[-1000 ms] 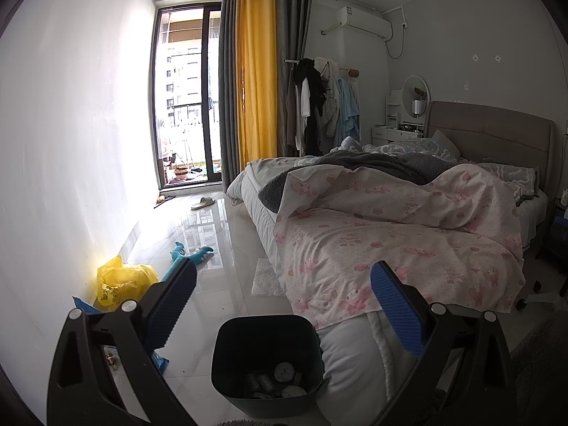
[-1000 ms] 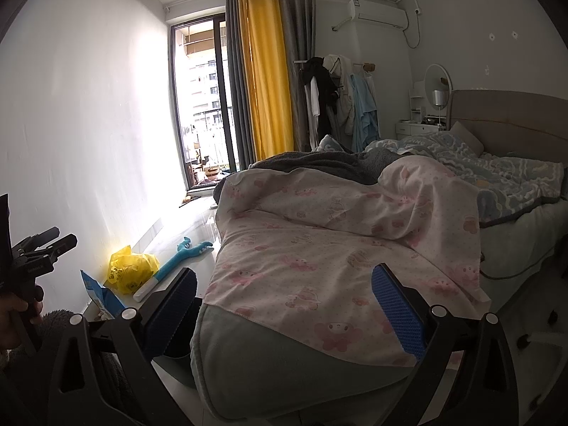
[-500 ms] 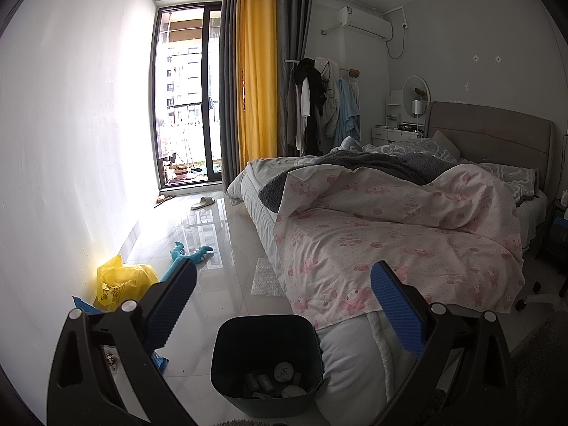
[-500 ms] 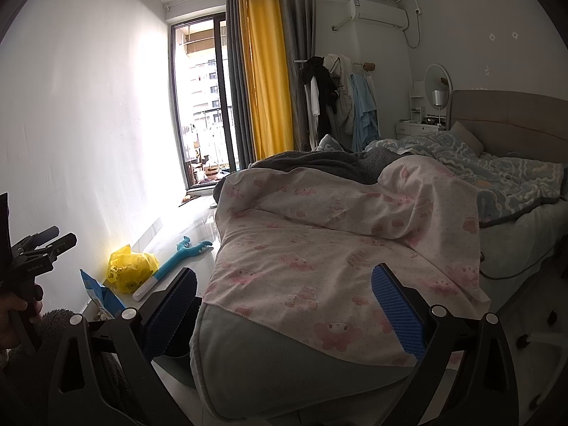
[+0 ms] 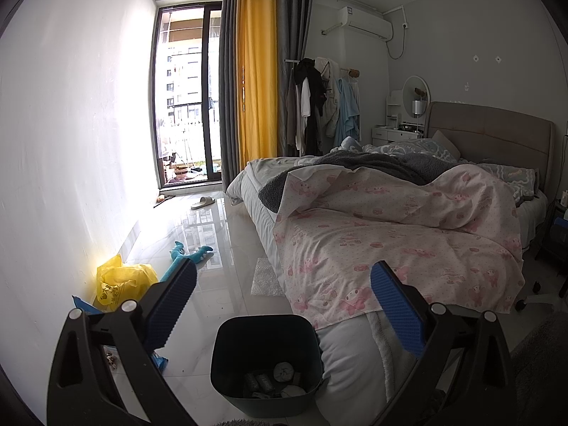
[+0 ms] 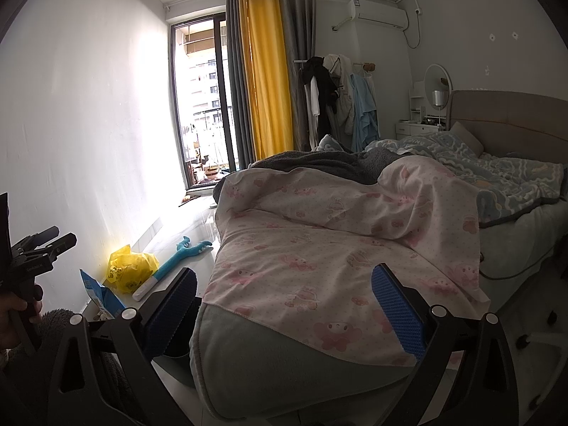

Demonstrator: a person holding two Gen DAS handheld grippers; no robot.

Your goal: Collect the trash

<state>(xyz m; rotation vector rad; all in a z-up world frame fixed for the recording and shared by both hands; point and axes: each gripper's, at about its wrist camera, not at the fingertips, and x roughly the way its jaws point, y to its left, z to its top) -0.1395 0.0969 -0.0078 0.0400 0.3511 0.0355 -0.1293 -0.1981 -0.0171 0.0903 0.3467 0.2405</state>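
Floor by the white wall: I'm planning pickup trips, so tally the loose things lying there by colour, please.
Yellow: 1, plastic bag
Blue: 1, flat packet
Teal: 1, long-handled toy
Clear: 1, bubble wrap
Total: 4

Two forward-facing wrist fisheyes, low at the foot of the bed, aimed toward the balcony door.
The left wrist view is set lower, just above the bin, with the floor aisle seen down its length. The right wrist view is set further right, close over the bed corner; the left gripper is caught at its left edge. Shared by both: bed, yellow curtain, yellow bag, clothes rack.
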